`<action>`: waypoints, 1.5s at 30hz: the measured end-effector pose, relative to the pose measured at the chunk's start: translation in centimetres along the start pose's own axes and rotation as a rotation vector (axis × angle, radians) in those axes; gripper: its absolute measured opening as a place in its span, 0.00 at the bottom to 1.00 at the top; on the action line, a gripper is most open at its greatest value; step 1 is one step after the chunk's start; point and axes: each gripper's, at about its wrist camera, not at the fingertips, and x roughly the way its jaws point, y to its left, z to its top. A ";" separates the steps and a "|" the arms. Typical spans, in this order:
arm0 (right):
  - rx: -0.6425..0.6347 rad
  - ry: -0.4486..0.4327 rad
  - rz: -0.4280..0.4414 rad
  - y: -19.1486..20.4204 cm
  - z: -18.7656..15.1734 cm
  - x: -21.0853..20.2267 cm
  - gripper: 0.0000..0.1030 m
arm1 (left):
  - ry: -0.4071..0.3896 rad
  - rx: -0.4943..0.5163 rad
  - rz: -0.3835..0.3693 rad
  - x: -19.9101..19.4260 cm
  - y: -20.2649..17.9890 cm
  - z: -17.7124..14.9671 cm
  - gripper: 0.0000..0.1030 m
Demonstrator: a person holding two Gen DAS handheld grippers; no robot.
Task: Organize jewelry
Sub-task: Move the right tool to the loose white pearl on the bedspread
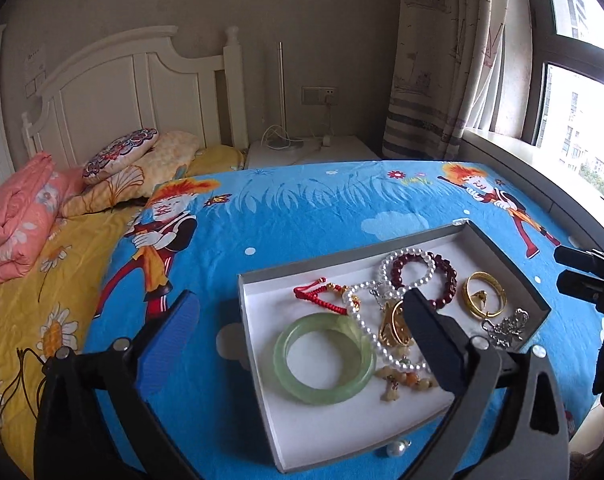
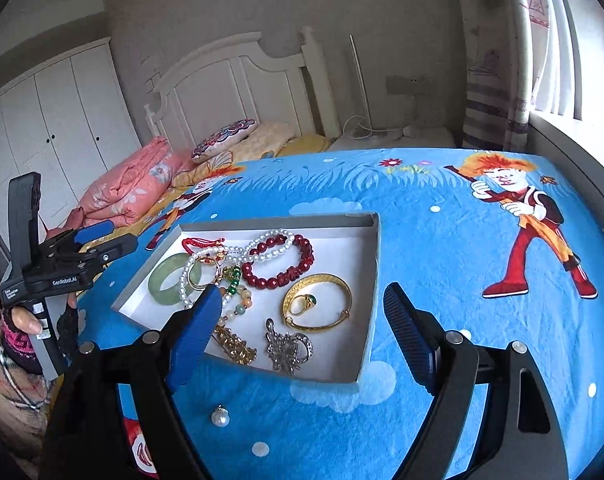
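A folded pink quilt [image 1: 17,216] and pillows [image 1: 141,164] lie at the bed's head. The left tool [image 1: 297,336] hangs spread, gripping nothing, its right finger [image 1: 434,344] covering part of the jewelry in the tray [image 1: 261,360] on the blue cartoon sheet [image 1: 302,208]. A loose pearl earring [image 2: 220,416] rests just outside the tray. The right tool [image 2: 302,336] is also spread over the tray's near edge, with a gold bangle [image 2: 322,300] between its fingers.

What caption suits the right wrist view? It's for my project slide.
Open right gripper above a box of mixed jewelry on a blue bedsheet, one pearl earring outside.
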 end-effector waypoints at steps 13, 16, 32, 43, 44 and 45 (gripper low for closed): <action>0.027 -0.021 -0.055 -0.1 -3.1 -0.2 0.84 | -0.029 0.024 0.061 -2.2 -2.4 -7.0 0.98; 0.029 -0.024 -0.067 -0.1 -3.1 0.0 0.84 | -0.039 0.006 0.039 -2.2 -2.0 -7.1 0.98; -0.143 -0.018 -0.137 4.2 -5.3 -0.9 0.84 | -0.009 -0.007 0.040 -1.4 -1.7 -7.4 0.98; -0.225 0.094 -0.108 6.8 -8.4 1.1 0.69 | -0.028 -0.001 0.050 -1.9 -2.0 -7.4 0.98; -0.235 0.102 -0.110 6.9 -8.7 1.3 0.67 | -0.028 0.000 0.049 -2.1 -2.0 -7.5 0.98; -0.245 0.108 -0.115 7.1 -8.9 1.5 0.65 | -0.029 -0.003 0.049 -2.3 -2.0 -7.6 0.98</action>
